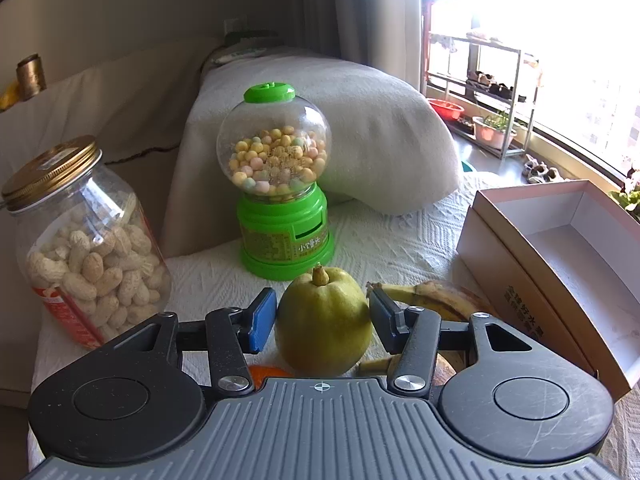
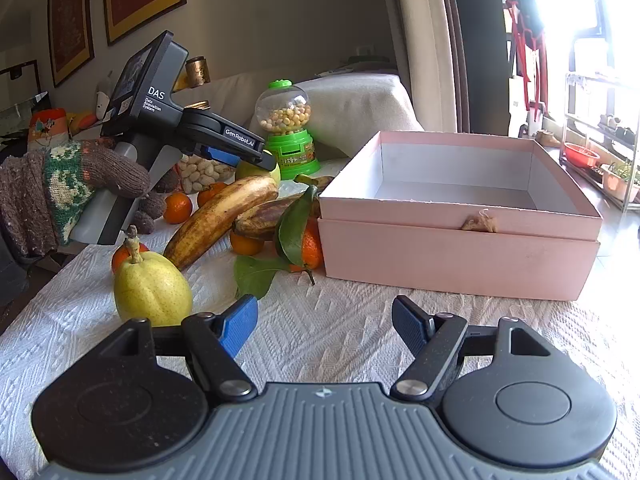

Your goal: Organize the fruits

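Note:
In the left wrist view a green pear [image 1: 323,320] stands on the white cloth, and my left gripper [image 1: 323,322] is shut on it, one blue pad against each side. Behind it lies a brown-spotted banana [image 1: 432,298]. From the right wrist view, that gripper [image 2: 244,152] sits over the fruit pile, held by a knit-gloved hand [image 2: 60,188]. The pile holds two bananas [image 2: 224,220], several tangerines [image 2: 178,208] and a leafy one [image 2: 312,248]. A yellow pear [image 2: 152,288] stands just left of my right gripper [image 2: 324,324], which is open over bare cloth.
An open pink box [image 2: 456,256] stands right of the fruit, its inside bare. A peanut jar [image 1: 88,248] and a green candy dispenser [image 1: 280,184] stand behind the pile, with a grey cushion [image 1: 380,132] beyond. The table edge runs along the left.

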`<state>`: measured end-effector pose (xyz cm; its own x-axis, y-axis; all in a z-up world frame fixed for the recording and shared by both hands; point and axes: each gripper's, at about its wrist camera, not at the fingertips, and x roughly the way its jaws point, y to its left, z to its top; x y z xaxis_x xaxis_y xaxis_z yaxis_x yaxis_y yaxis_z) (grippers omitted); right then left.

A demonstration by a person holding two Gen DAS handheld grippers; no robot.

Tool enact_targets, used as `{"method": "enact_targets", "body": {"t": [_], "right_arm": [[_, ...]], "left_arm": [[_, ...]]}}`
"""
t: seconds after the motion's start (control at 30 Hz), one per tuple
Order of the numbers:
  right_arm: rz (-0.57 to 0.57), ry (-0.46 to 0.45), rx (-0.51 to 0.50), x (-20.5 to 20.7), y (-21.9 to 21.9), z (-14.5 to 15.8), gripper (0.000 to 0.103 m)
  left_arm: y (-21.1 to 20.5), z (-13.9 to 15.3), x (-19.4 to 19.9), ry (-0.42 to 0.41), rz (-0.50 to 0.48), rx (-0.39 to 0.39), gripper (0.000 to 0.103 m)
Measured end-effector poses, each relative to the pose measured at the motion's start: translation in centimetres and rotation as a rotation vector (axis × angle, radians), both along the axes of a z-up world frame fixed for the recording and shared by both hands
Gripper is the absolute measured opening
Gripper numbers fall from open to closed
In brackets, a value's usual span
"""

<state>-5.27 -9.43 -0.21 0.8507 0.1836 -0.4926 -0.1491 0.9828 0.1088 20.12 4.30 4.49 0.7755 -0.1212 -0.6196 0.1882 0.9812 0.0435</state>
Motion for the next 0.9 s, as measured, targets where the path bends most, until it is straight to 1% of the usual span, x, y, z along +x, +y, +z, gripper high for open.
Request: {"method": "enact_targets", "body": {"t": [0.07, 0.13, 0.2, 0.37, 0.5, 0.6, 0.77, 0.8, 0.9], "right_arm": [[-0.002, 0.002, 0.001, 0.0, 0.0, 0.0, 0.075], [-0.003, 0.004, 0.001, 0.0, 0.0, 0.0, 0.075], [-0.004, 0.002, -0.001, 0.0, 0.0, 0.0, 0.075], [-0.007, -0.001, 0.004, -0.1, -0.1, 0.0, 0.075], [-0.005, 0.0, 0.007, -0.1, -0.1, 0.0, 0.075], [-0.007, -0.001, 0.007, -0.1, -0.1, 0.0, 0.075], [-0.007, -0.001, 0.008, -0.1, -0.1, 0.1, 0.075], [-0.007, -0.002, 0.008, -0.1, -0.1, 0.1, 0.075], [-0.008, -0.004, 0.009, -0.2, -0.2, 0.1, 0.075]], "left_arm": [[-0.2, -0.1, 0.4, -0.003, -0.007, 0.006, 0.058], [-0.2, -0.1, 1.1, 0.023, 0.003, -0.019, 0.061], [-0.2, 0.0, 2.0, 0.047, 0.016, -0.04, 0.062], [-0.7, -0.1, 2.3, 0.047, 0.012, -0.019, 0.061], [-1.0, -0.2, 2.0, 0.03, -0.027, 0.022, 0.061], [-0.8, -0.1, 2.4, 0.049, -0.018, 0.005, 0.062], [-0.3, -0.4, 3.3, 0.159, -0.011, -0.039, 0.068], [-0.2, -0.5, 3.2, 0.163, -0.012, -0.039, 0.068], [0.2, -0.5, 2.5, 0.14, -0.005, -0.054, 0.066]]}}
